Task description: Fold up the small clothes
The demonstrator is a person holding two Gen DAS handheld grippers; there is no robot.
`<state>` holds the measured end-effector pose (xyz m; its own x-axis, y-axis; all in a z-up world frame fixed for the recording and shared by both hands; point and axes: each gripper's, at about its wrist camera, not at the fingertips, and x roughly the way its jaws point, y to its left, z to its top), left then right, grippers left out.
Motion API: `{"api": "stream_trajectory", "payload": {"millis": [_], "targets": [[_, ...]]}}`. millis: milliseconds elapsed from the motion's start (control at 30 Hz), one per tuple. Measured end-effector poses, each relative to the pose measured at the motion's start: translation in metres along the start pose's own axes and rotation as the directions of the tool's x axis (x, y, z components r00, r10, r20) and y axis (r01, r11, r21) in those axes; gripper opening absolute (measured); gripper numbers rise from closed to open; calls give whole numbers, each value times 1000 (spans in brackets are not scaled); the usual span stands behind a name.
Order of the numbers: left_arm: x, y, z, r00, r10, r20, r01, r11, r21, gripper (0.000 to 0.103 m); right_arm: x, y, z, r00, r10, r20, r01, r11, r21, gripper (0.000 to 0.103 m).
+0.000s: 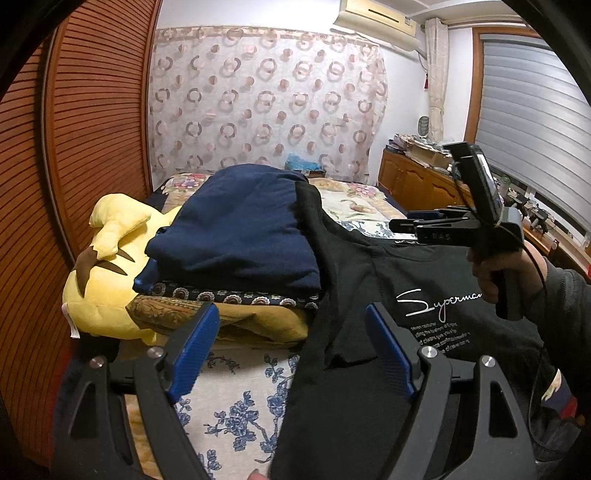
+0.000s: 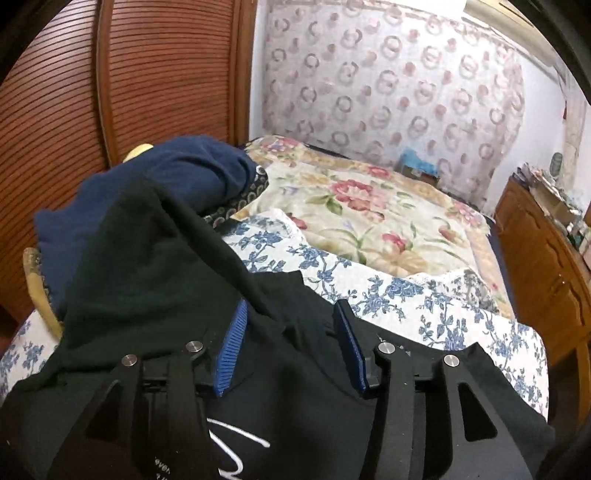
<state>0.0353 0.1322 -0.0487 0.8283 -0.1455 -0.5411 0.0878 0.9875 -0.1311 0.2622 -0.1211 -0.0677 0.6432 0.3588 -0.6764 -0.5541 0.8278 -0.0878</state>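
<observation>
Shirt [image 1: 373, 280]: black, soft knit, white script print; spread on bed [image 2: 373, 206], one sleeve draped up over navy stack [image 1: 236, 229].
Long axis: cannot tell.
Left gripper [image 1: 291, 347]: jaws wide, above shirt's edge.
Right gripper [image 2: 290, 343]: jaws wide, over shirt's collar.

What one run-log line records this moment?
left tongs: open | right tongs: open | black T-shirt: spread on bed, unfolded

Slatted wooden wardrobe [image 1: 74, 166], ring-patterned curtain [image 1: 266, 99], wall air conditioner [image 1: 380, 22], shuttered window [image 1: 532, 110], wooden cabinets [image 2: 543, 254].
</observation>
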Motion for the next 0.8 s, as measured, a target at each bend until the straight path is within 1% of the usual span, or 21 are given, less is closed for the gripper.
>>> {"api": "stream_trajectory", "payload": {"millis": [100, 167, 300, 500, 800], "targets": [[2, -4, 1, 1000, -6, -3, 7, 1000, 7, 81, -12, 6, -8, 999, 50, 8, -50, 999, -6, 50], [3, -7, 1, 1000, -14, -5, 14, 1000, 12, 81, -19, 14, -14, 998, 61, 14, -61, 998, -18, 50], [10, -16, 0, 999, -28, -19, 29, 999, 25, 81, -40, 10, -31, 996, 84, 16, -83, 996, -18, 52], [25, -35, -2, 997, -54, -52, 56, 997, 46, 81, -65, -10, -60, 998, 67, 12, -67, 998, -8, 57], [50, -65, -7, 990, -84, -116, 93, 993, 71, 81, -88, -47, -112, 999, -9, -31, 11, 999, 40, 57]]}}
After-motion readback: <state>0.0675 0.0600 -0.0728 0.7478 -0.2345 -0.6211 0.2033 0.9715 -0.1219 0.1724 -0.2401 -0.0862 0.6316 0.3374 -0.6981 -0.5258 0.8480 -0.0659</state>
